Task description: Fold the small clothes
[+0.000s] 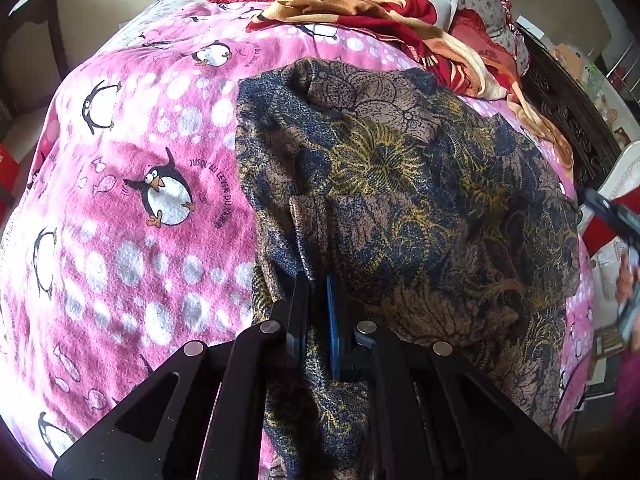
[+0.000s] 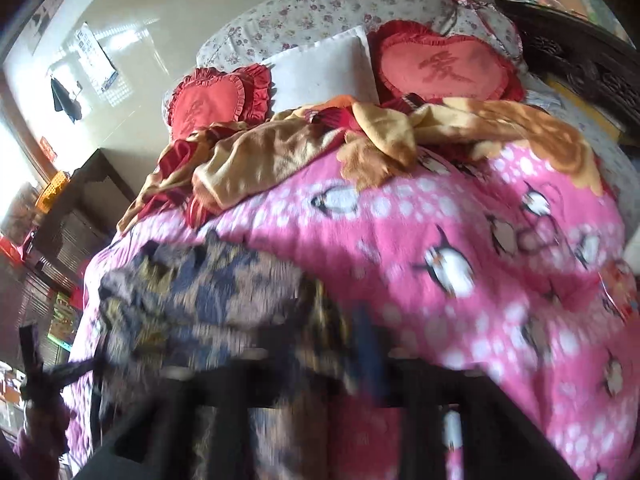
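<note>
A dark floral garment (image 1: 400, 200), blue, brown and yellow, lies crumpled on the pink penguin blanket (image 1: 120, 200). My left gripper (image 1: 318, 284) is shut on a fold of the garment at its near edge. In the right wrist view the picture is blurred; the garment (image 2: 192, 288) lies at lower left on the penguin blanket (image 2: 460, 240). My right gripper (image 2: 340, 320) appears shut on the garment's edge, with cloth between the fingers. The right gripper also shows at the right edge of the left wrist view (image 1: 616, 216).
An orange and red blanket (image 1: 380, 12) is heaped at the far end of the bed, with red heart cushions (image 2: 448, 64) and a white pillow (image 2: 324, 72) behind it. A dark carved headboard (image 1: 568, 112) runs along the right side. A dark cabinet (image 2: 80, 208) stands left.
</note>
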A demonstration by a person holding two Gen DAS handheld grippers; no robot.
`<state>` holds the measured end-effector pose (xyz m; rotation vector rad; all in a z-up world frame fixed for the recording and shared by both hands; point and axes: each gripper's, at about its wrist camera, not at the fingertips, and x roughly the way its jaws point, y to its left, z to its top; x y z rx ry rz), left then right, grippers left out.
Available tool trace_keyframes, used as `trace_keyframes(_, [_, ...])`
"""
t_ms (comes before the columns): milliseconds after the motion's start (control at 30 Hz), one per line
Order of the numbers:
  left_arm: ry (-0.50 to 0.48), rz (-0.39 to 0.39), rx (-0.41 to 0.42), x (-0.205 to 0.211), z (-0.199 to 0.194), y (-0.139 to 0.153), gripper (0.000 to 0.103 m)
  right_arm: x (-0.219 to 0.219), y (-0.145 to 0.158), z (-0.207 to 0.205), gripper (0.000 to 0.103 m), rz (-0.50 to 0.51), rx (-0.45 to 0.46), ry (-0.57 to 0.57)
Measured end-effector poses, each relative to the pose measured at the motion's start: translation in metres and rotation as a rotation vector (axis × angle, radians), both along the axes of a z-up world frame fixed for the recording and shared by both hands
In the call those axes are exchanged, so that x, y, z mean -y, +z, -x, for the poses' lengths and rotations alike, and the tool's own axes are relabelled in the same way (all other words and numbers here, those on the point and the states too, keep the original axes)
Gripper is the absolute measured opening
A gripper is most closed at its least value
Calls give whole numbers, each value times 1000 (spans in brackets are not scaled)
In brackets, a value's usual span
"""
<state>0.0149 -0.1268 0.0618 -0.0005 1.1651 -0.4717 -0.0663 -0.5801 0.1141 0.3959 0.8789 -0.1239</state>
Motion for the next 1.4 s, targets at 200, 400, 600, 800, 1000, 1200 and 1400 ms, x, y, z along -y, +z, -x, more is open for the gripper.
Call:
trace_keyframes(200, [-6, -24, 3, 5, 3, -1, 5, -16, -20, 20, 58, -108, 1, -2])
trace_keyframes(400, [-4, -15, 19, 11, 6, 10, 6, 2, -43, -15, 20, 0, -58, -148])
trace_keyframes(600, [-19, -27, 46, 16, 7, 18, 10, 39, -54, -16, 20, -154, -56, -236])
trace_keyframes(800, [21, 47, 53, -4, 9, 21, 41, -1, -37, 37, 62, -161, 5, -135])
trace_keyframes(1000, [40, 62, 27, -12, 17, 16, 41, -45, -67, 51, 17, -104, -109, -11])
trace_keyframes(1200, [40, -75, 26, -8, 17, -11, 41, -48, -79, 64, 15, -16, -133, -75])
trace_keyframes(1400, [67, -25, 40, -19, 17, -2, 41, -55, -39, 95, 51, -56, -28, -98])
